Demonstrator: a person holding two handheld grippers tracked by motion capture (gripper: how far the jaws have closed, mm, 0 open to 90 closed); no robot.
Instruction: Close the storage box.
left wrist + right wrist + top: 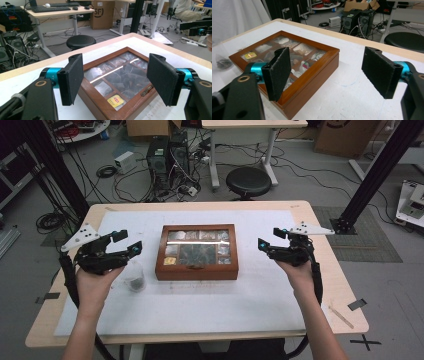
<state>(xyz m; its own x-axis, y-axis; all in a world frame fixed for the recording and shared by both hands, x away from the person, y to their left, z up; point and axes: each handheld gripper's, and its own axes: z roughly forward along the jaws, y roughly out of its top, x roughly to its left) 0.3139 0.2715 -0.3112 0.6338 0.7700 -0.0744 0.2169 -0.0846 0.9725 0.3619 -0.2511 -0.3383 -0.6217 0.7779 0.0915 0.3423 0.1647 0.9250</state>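
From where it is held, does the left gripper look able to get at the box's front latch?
Probably yes. The left gripper is open beside the box, and the latch shows between its jaws with nothing across the path.

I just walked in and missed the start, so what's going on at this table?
A person holds a two-jaw gripper in each hand on either side of a wooden box with a glass lid, which sits shut in the middle of the white mat. The left gripper and the right gripper both have their jaws spread open and hold nothing. Neither touches the box. Packets show through the lid in its compartments, and a small clear cup stands on the mat by the left hand.
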